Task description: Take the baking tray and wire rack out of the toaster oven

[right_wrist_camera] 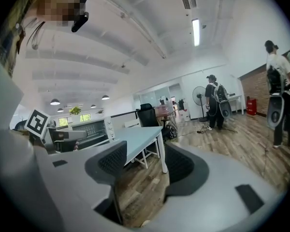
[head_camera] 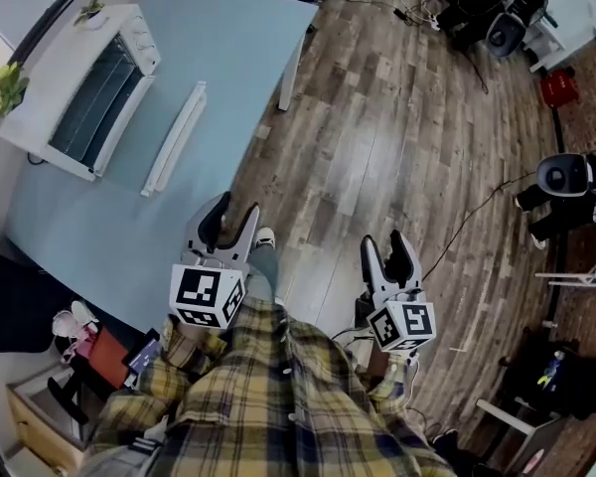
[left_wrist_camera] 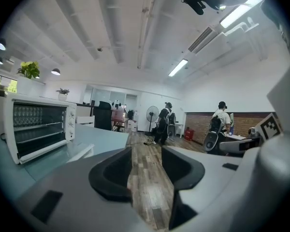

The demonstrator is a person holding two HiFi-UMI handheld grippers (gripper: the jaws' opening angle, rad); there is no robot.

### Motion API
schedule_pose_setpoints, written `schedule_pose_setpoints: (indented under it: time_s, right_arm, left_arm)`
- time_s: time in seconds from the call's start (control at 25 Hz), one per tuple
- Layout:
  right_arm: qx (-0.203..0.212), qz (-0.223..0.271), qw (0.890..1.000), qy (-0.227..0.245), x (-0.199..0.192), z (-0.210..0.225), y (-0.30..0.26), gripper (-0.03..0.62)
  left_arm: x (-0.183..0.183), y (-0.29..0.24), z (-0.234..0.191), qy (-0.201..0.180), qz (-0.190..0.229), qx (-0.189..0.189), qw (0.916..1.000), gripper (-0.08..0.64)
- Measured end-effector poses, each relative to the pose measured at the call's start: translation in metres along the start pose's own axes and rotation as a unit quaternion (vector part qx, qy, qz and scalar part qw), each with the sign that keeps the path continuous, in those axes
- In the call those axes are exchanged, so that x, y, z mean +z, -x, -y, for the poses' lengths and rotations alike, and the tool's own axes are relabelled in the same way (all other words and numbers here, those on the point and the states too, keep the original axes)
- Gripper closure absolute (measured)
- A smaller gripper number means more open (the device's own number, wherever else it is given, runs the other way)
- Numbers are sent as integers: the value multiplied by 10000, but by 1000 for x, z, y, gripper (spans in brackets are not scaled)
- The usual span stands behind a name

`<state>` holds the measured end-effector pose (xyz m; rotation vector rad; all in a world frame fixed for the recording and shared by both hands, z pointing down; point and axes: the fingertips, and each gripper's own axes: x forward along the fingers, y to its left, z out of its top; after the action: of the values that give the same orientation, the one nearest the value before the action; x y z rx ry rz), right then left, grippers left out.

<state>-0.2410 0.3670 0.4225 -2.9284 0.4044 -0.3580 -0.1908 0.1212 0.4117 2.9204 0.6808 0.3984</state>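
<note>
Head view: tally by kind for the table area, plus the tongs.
toaster oven: 1
long white bar on the table: 1
plant, behind the oven: 2
tongs: 2, left tongs and right tongs, both open with nothing between them
Total: 6

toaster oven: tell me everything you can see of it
The toaster oven is a white metal-looking box standing upright on the light-blue table, near its left edge in the head view. Its dark front shows wire shelves inside; knobs run down the right side. A white bar lies just before it, maybe the lowered door's handle, unclear. Only the table seems to touch it.
</note>
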Motion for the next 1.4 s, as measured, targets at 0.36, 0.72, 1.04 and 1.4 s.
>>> schedule_pose_setpoints:
  time_s: [0.36,0.72,1.04,1.4]
  right_arm:
    - [587,-68,9979,268,50,-15,-134,354]
    - [1011,-108,9943,321,65,-43,-221,342]
    - [1901,-403,9800,437,62,-102,-284,321]
    - [3334,-632,9385,629,62,-173,-364,284]
  left_arm:
    - [47,-82,-80,176,168,361,9991,370]
    - [64,-100,-149,260,290,918,9950,368]
    - [63,-69,-201,468,364,1698,9837,340]
    - [58,-31,-255,795,474,3050,9479,285]
